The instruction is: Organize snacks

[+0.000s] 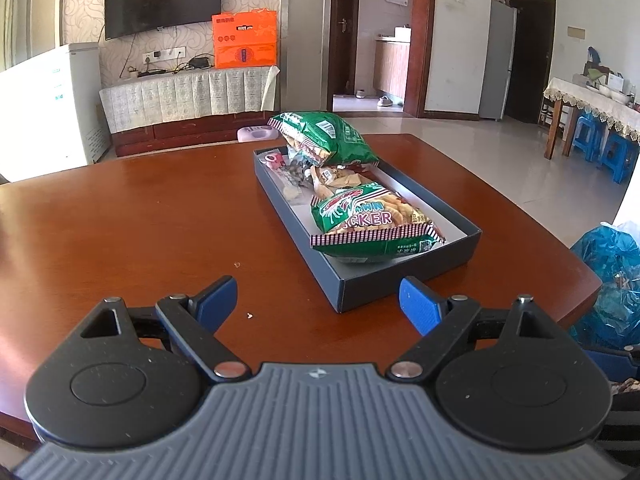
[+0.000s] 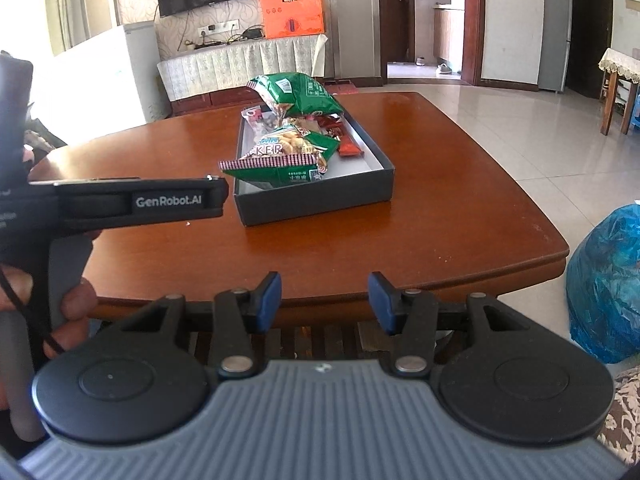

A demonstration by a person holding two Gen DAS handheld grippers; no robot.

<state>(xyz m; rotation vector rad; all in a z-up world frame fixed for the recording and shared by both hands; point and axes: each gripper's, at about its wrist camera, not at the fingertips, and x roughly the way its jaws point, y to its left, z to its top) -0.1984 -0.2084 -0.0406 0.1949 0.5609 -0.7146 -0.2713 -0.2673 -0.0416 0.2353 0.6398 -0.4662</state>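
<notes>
- A dark shallow box [image 1: 404,284] is seen on the brown wooden table [image 1: 140,232], and all the snacks that can be found in either view lie inside it; none is seen on the bare tabletop.
- A green prawn cracker bag [image 1: 372,220] is laid at the near end of the box, its striped seal hanging over the rim. A second green bag [image 1: 324,136] is propped, tilted, on the heap at the far end.
- Between the two bags smaller packets are piled; a red-orange bar wrapper [image 2: 351,146] is made out along the right side of the box in the right wrist view. The rest is too jumbled to be named.
- The left gripper [image 1: 318,300] is held above the table just short of the box's near corner, its jaws spread wide with nothing between them.
- The right gripper [image 2: 324,300] is held off the near table edge, well apart from the box, its jaws parted about halfway and empty.
- The step in hand is judged to be a pause between placements, or the close of the gathering: both tools are unladen and the loose items appear collected.
- If more tidying is meant, the overhanging near bag would need to be nudged or lifted so that it sits wholly inside the rim; a broad, gentle pinch on the puffy foil would be called for.
- A blue plastic bag [image 2: 604,284] is seen beside the table at the right; whether further snacks are kept there cannot be told.
</notes>
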